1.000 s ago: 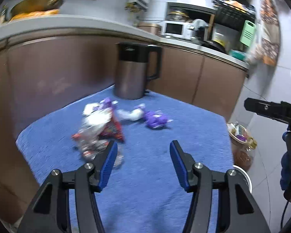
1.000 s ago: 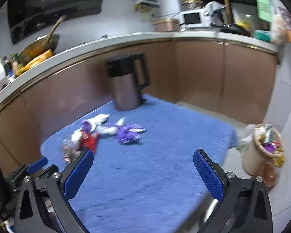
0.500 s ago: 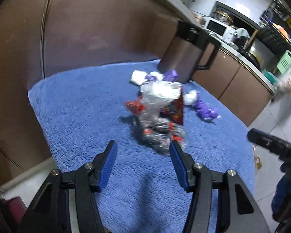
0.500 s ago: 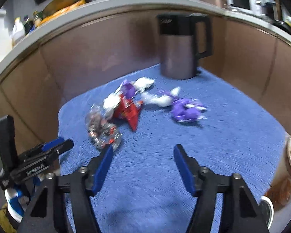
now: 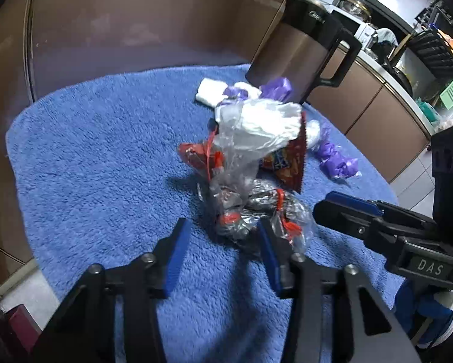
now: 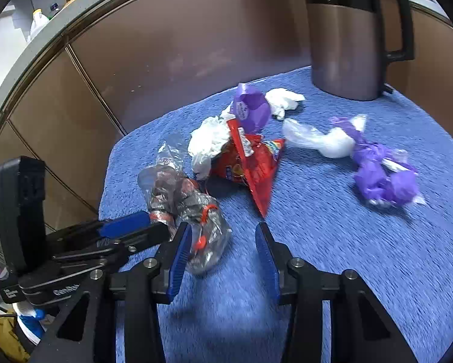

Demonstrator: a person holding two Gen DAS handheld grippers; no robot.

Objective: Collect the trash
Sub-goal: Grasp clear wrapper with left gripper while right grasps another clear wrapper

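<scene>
A pile of trash lies on a blue towel [image 5: 90, 157]: a clear crumpled plastic bag with red ties [image 5: 250, 208] [image 6: 187, 202], a red snack wrapper [image 5: 287, 163] [image 6: 250, 163], white plastic [image 5: 259, 124] [image 6: 211, 139] and purple wrappers [image 5: 335, 160] [image 6: 380, 178]. My left gripper [image 5: 223, 248] is open, its fingertips just short of the clear bag. My right gripper [image 6: 223, 248] is open, its left finger beside the same bag. Each gripper shows in the other's view, the right one [image 5: 362, 211] and the left one [image 6: 129, 230].
A steel kettle with a black handle [image 5: 296, 48] [image 6: 350, 33] stands at the back of the towel. Brown cabinet fronts [image 6: 165, 45] curve behind it. The towel's edge drops to the floor on the near left [image 5: 23, 284].
Both grippers have moved in close to the trash pile from farther back. The right gripper's jaws have narrowed. The trash has not moved.
</scene>
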